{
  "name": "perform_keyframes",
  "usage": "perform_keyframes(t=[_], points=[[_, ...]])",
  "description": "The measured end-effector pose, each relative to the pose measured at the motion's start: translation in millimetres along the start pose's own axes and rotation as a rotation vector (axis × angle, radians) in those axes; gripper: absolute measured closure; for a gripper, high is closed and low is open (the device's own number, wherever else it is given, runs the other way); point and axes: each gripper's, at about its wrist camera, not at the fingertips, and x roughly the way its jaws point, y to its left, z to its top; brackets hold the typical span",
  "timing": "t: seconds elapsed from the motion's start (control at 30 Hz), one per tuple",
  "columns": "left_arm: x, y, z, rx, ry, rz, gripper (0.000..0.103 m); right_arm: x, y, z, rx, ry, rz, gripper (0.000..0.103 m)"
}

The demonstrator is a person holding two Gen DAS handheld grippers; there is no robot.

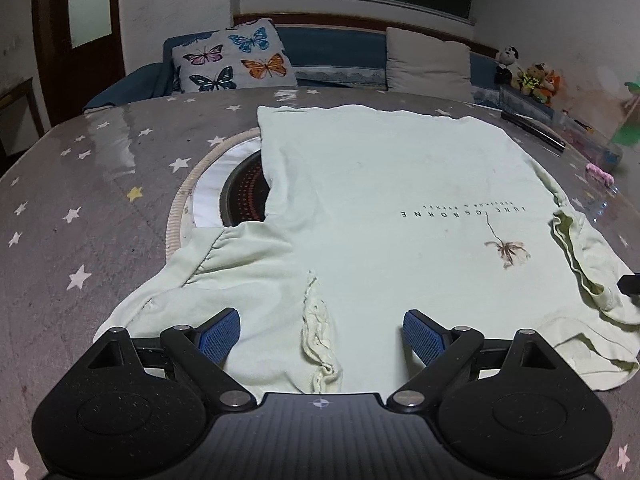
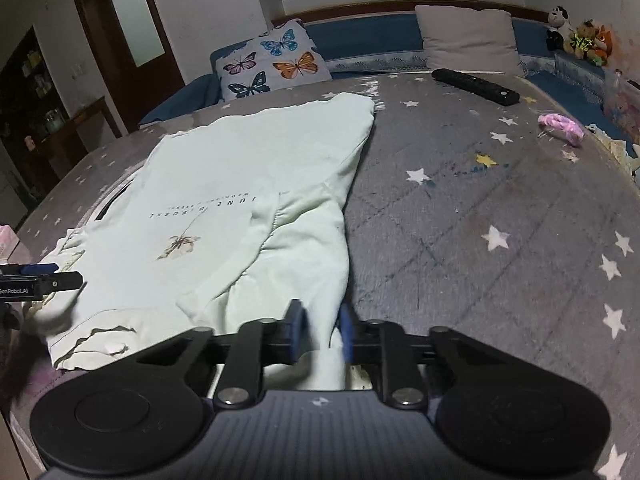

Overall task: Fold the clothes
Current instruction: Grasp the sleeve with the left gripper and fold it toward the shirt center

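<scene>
The pale shirt (image 1: 372, 208) lies flat on the starred bench (image 1: 80, 208), partly covering a round inset (image 1: 224, 192), with the left tongs (image 1: 322, 334) apart above its ruffled collar, the right tongs (image 2: 322, 330) clamped on a sleeve, and a remote (image 2: 474, 86) on the open cloth at right.

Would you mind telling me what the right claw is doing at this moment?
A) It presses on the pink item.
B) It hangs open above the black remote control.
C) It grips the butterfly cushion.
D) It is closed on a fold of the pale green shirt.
D: in the right wrist view, the right claw has its blue pads pinched onto a bunched fold of the pale green shirt, which rises between them.
</scene>
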Motion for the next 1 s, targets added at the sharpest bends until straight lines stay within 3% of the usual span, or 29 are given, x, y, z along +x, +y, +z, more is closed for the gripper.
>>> perform_keyframes(t=[0.27,0.43,0.67,0.8,1.0], points=[[-14.4,-6.2,-18.2,0.062,0.011,-0.034,0.012,-23.5,3.2,-17.1,-0.004,0.04,-0.012,0.093],[-24.8,0.9,-19.1,0.022,0.012,-0.057,0.012,-32.4,5.8,-15.5,-0.024,0.044,-0.027,0.086],[-38.7,47.0,-9.2,-0.114,-0.052,0.096,0.015,-33.7,21.1,6.0,-0.09,-0.009,-0.019,0.082],[-40.0,76.5,-12.2,-0.218,-0.036,0.158,0.021,-22.9,33.4,13.7,-0.126,-0.021,0.002,0.066],[-37.0,91.9,-21.5,-0.261,-0.008,0.156,0.034,-3.4,57.9,21.1,-0.174,-0.008,0.049,0.061]])
